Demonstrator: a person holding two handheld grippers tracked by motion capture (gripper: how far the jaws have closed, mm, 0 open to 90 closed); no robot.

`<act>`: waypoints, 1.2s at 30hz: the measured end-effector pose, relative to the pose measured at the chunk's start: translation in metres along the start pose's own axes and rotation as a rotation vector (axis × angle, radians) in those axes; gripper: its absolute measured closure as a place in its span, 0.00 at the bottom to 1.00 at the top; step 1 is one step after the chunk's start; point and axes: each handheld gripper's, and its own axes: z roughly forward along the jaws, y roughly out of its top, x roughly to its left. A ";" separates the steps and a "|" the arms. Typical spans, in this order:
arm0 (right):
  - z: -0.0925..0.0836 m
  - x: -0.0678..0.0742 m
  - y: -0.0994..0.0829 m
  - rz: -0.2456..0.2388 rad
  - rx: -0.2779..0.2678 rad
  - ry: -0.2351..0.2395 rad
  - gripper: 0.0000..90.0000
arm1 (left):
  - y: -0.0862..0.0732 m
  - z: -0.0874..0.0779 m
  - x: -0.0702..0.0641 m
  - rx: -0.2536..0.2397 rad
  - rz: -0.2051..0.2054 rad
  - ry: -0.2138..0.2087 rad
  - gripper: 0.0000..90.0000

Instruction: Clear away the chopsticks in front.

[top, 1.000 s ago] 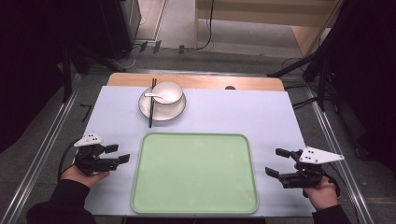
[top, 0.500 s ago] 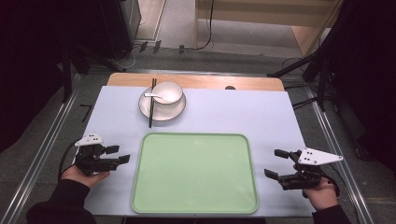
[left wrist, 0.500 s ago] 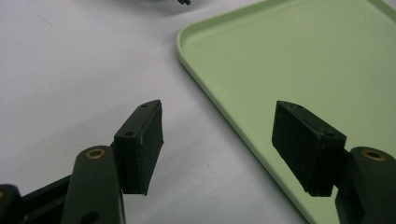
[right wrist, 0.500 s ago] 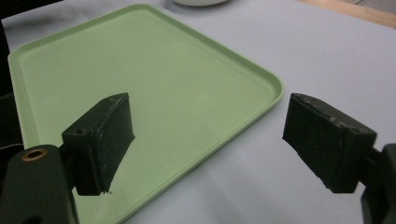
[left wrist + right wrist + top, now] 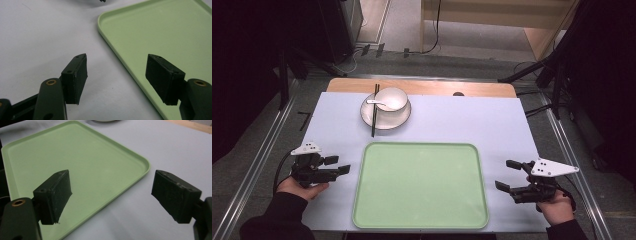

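Note:
A pale green tray (image 5: 419, 185) lies empty at the near middle of the table. To its left my left gripper (image 5: 339, 165) rests low over the white tabletop, open, jaws pointing at the tray's left rim. In the left gripper view that gripper (image 5: 120, 78) has nothing between its pads, and the tray (image 5: 160, 30) runs off to the right. My right gripper (image 5: 504, 174) stands open to the right of the tray, pointing left at it. In the right gripper view its jaws (image 5: 113, 195) frame the tray's corner (image 5: 142, 162) with nothing held.
At the back of the table a white bowl (image 5: 391, 99) sits on a white plate (image 5: 387, 119), with a spoon (image 5: 374, 102) in the bowl and black chopsticks (image 5: 374, 112) laid across the plate's left side. A wooden strip (image 5: 432, 87) edges the far side.

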 end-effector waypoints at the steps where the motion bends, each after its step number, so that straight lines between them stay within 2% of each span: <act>1: 0.000 0.000 0.000 0.000 0.002 0.000 0.18 | 0.000 0.000 0.000 0.003 0.002 0.001 0.38; 9: 0.000 0.000 0.000 0.002 0.003 -0.001 0.18 | 0.001 0.001 0.001 -0.003 -0.025 0.030 0.37; 13: 0.000 -0.001 -0.001 0.002 0.003 -0.002 0.18 | 0.003 0.001 0.002 -0.016 0.004 0.058 0.40; 15: 0.000 -0.001 0.000 0.009 -0.001 -0.001 0.18 | 0.005 0.003 0.005 -0.019 -0.005 0.048 0.40; 18: -0.001 -0.001 0.000 0.015 -0.011 0.001 0.18 | 0.008 0.008 0.010 0.004 -0.021 0.048 0.40; 21: -0.001 0.000 0.000 0.010 -0.015 -0.006 0.18 | 0.014 0.011 0.013 0.010 -0.034 0.073 0.40; 23: -0.002 -0.001 0.000 0.014 -0.017 -0.012 0.18 | 0.021 0.013 0.015 0.028 -0.044 0.115 0.40; 24: -0.002 -0.001 0.000 0.016 -0.018 -0.014 0.18 | 0.024 0.014 0.017 0.036 -0.057 0.123 0.40; 27: -0.003 -0.001 0.000 0.032 -0.027 -0.017 0.18 | 0.034 0.018 0.022 0.040 -0.104 0.101 0.41; 32: -0.003 -0.001 0.000 0.028 -0.031 -0.016 0.18 | 0.047 0.024 0.023 0.072 -0.098 0.098 0.41; 36: -0.004 -0.001 0.000 0.028 -0.028 -0.021 0.18 | 0.056 0.026 0.024 0.062 -0.105 0.099 0.41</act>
